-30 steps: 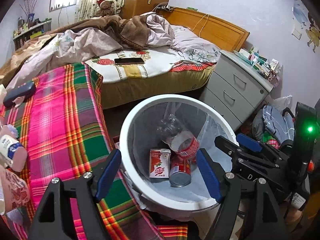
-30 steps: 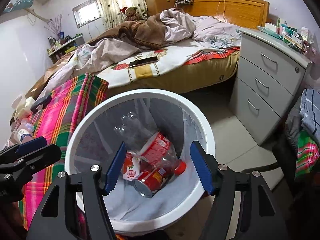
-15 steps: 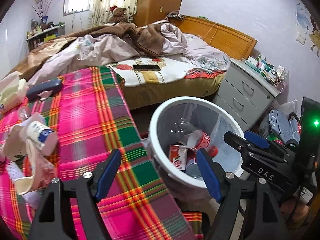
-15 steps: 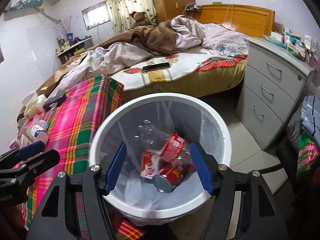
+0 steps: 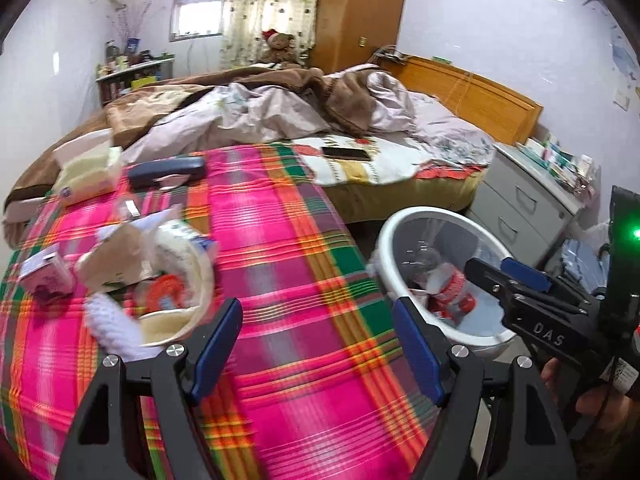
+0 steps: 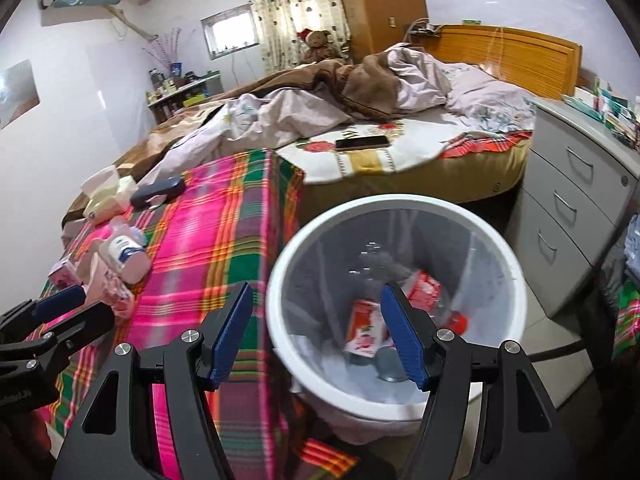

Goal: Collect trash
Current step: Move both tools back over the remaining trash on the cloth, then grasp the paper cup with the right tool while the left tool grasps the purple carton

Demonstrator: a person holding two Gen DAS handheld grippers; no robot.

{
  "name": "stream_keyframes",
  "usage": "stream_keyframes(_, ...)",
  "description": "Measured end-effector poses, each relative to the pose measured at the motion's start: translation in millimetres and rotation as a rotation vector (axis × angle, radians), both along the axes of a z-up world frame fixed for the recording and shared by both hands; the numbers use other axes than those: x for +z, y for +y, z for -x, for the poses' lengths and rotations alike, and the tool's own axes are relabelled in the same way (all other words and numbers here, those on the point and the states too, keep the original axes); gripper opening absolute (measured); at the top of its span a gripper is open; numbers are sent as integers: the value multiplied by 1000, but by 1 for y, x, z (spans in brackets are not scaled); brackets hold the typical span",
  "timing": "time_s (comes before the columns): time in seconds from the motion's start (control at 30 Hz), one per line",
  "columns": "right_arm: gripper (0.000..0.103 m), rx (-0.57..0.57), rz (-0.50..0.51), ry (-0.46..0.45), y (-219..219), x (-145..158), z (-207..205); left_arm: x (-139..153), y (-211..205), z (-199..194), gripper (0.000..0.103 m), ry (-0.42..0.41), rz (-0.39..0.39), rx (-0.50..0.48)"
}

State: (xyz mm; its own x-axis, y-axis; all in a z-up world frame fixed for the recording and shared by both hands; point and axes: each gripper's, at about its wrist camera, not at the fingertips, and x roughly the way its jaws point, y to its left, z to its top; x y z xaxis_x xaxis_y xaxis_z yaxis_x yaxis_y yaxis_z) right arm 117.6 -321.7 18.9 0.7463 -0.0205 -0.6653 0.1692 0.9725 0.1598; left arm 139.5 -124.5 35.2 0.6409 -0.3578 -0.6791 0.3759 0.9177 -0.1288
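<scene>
A white trash bin (image 6: 496,248) with a clear liner stands on the floor beside a table under a pink plaid cloth (image 5: 280,272). Inside it lie a red carton (image 6: 362,330), a can and a clear bottle with a red label (image 6: 424,286). A pile of trash (image 5: 160,272) lies at the table's left: a white-and-blue bottle (image 6: 124,258), wrappers, a small pink box (image 5: 46,278). My left gripper (image 5: 316,344) hangs open and empty over the cloth, right of that pile. My right gripper (image 6: 316,336) is open and empty at the bin's left rim; it also shows in the left wrist view (image 5: 508,276).
A dark case (image 5: 166,170) and a tissue pack (image 5: 86,178) lie at the table's far end. Behind is an unmade bed with a phone (image 6: 362,143) on it. A grey drawer cabinet (image 6: 572,208) stands right of the bin, clothes heaped beside it.
Both grippers have swung left, from over the bin toward the table. The bin has slid to the right in both views and the trash pile has come into sight. Both jaws kept the same width.
</scene>
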Motion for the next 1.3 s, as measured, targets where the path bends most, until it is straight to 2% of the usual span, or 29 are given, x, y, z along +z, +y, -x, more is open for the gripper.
stream_keyframes(0.6, 68, 201, -4, 12, 86, -2, -32, -9, 135, -13, 79, 9, 31, 259)
stream_keyframes(0.73, 68, 238, -8, 16, 104, 0, -37, -11, 157, -18, 79, 6, 6, 307)
stream_keyframes(0.87, 68, 278, -21, 10, 123, 4, -43, -13, 183, -25, 79, 21, 40, 332)
stream_keyframes(1.1, 68, 325, -56, 26, 147, 3, -52, -15, 220, -44, 80, 37, 38, 378)
stream_keyframes(1.3, 68, 341, -29, 63, 162, -7, -58, -20, 235, -69, 80, 45, -33, 366)
